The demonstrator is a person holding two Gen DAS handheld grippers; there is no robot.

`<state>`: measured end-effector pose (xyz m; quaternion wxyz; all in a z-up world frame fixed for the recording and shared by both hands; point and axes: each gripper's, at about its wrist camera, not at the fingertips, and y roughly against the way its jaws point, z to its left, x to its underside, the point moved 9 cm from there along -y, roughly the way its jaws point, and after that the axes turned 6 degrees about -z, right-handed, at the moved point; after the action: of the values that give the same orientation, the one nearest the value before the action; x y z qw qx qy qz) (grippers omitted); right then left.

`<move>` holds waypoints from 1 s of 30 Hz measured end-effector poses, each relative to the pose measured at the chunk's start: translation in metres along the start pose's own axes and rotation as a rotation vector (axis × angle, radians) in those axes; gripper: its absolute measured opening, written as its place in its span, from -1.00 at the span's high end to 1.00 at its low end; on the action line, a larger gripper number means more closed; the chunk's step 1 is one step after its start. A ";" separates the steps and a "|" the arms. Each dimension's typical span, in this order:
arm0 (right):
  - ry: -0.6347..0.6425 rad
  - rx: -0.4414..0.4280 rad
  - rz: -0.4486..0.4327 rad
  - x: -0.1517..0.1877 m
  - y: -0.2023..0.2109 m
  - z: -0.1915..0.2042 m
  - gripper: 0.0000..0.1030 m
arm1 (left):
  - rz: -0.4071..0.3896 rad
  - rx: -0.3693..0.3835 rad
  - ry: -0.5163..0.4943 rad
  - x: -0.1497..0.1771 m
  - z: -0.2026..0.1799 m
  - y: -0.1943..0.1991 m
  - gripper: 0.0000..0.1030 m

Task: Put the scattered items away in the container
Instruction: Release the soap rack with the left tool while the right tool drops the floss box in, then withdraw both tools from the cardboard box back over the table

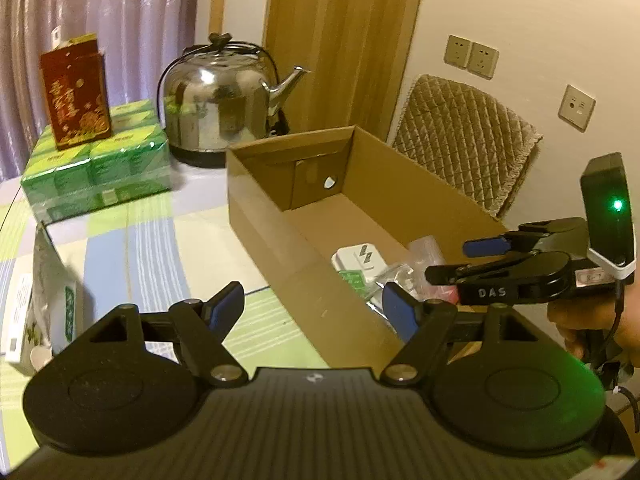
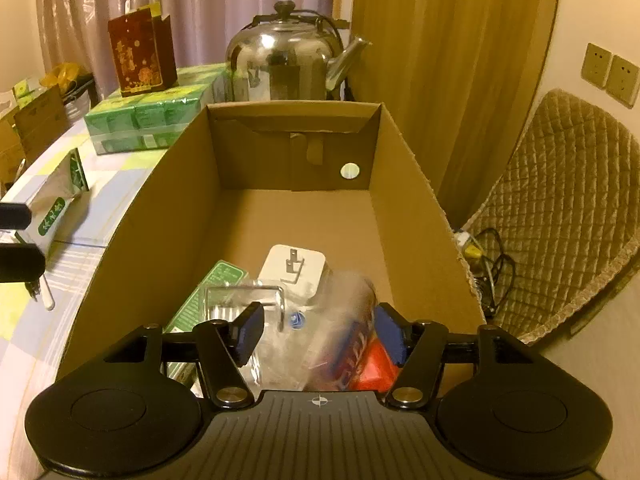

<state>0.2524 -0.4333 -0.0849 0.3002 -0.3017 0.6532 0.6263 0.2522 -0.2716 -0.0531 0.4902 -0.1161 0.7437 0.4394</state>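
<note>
Steel kettle [image 2: 288,60] at upper centre, red carton [image 2: 140,54] on green packs [image 2: 156,120] at upper left, quilted chair [image 2: 568,208] at right, wall sockets [image 2: 610,74] at upper right, curtain [image 2: 192,8] behind, checked tabletop [image 1: 160,240].

Black grippers; blue fingers [image 1: 226,306]; "DAS" marking.

Left hand-held gripper [image 1: 314,306] agape; right hand-held gripper [image 2: 318,330] agape.

The far half of the cardboard box [image 2: 292,216] lies bare — the kettle [image 2: 288,60] crowds just behind its end wall.
</note>
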 end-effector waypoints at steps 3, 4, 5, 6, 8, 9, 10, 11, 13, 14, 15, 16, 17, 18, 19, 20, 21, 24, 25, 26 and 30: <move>-0.009 0.005 -0.015 0.001 0.008 0.000 -0.25 | 0.003 -0.012 0.015 0.007 0.005 0.007 -0.40; -0.011 0.005 -0.022 0.001 0.011 0.000 -0.26 | 0.004 -0.016 0.018 0.009 0.007 0.010 -0.40; -0.014 0.005 -0.031 0.000 0.015 0.000 -0.27 | 0.006 -0.022 0.022 0.012 0.008 0.013 -0.41; -0.015 0.007 -0.043 0.000 0.021 0.001 -0.28 | 0.008 -0.028 0.027 0.014 0.010 0.016 -0.41; -0.018 0.010 -0.069 -0.001 0.032 0.003 -0.31 | 0.011 -0.039 0.042 0.020 0.014 0.024 -0.43; -0.020 0.011 -0.080 -0.002 0.037 0.005 -0.34 | 0.012 -0.044 0.049 0.023 0.017 0.028 -0.43; -0.022 0.011 -0.090 -0.002 0.043 0.007 -0.36 | 0.013 -0.051 0.053 0.027 0.019 0.033 -0.43; -0.023 0.008 -0.101 -0.002 0.049 0.010 -0.36 | 0.014 -0.058 0.058 0.030 0.020 0.038 -0.44; -0.020 0.002 -0.118 -0.003 0.061 0.017 -0.41 | 0.015 -0.072 0.073 0.036 0.025 0.050 -0.45; -0.016 -0.002 -0.126 -0.003 0.067 0.022 -0.42 | 0.015 -0.080 0.078 0.039 0.027 0.055 -0.46; -0.011 -0.007 -0.133 -0.004 0.072 0.026 -0.45 | 0.015 -0.090 0.082 0.043 0.029 0.062 -0.47; -0.003 -0.014 -0.139 -0.004 0.077 0.032 -0.47 | 0.015 -0.102 0.086 0.047 0.032 0.069 -0.47; 0.003 -0.021 -0.146 -0.004 0.083 0.038 -0.48 | 0.016 -0.112 0.093 0.051 0.035 0.075 -0.48; 0.006 -0.026 -0.153 -0.004 0.088 0.043 -0.49 | 0.019 -0.118 0.102 0.056 0.038 0.082 -0.48; 0.006 -0.031 -0.161 -0.005 0.093 0.048 -0.50 | 0.022 -0.125 0.109 0.060 0.041 0.088 -0.48; 0.005 -0.037 -0.171 -0.006 0.099 0.053 -0.51 | 0.025 -0.138 0.114 0.065 0.045 0.094 -0.48; 0.003 -0.043 -0.179 -0.006 0.104 0.058 -0.52 | 0.028 -0.151 0.117 0.070 0.050 0.102 -0.49; 0.012 -0.074 -0.197 -0.008 0.117 0.077 -0.57 | 0.034 -0.190 0.141 0.084 0.065 0.122 -0.50; 0.019 -0.088 -0.202 -0.009 0.120 0.085 -0.59 | 0.036 -0.206 0.146 0.089 0.071 0.130 -0.50; 0.026 -0.100 -0.206 -0.009 0.124 0.092 -0.60 | 0.038 -0.223 0.148 0.093 0.076 0.137 -0.50; 0.057 -0.155 -0.211 -0.007 0.133 0.126 -0.63 | 0.044 -0.276 0.167 0.109 0.097 0.162 -0.50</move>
<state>0.1567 -0.3033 0.0007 0.3214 -0.4089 0.5756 0.6310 0.1616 -0.0742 -0.0691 0.3963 -0.2024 0.7169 0.5367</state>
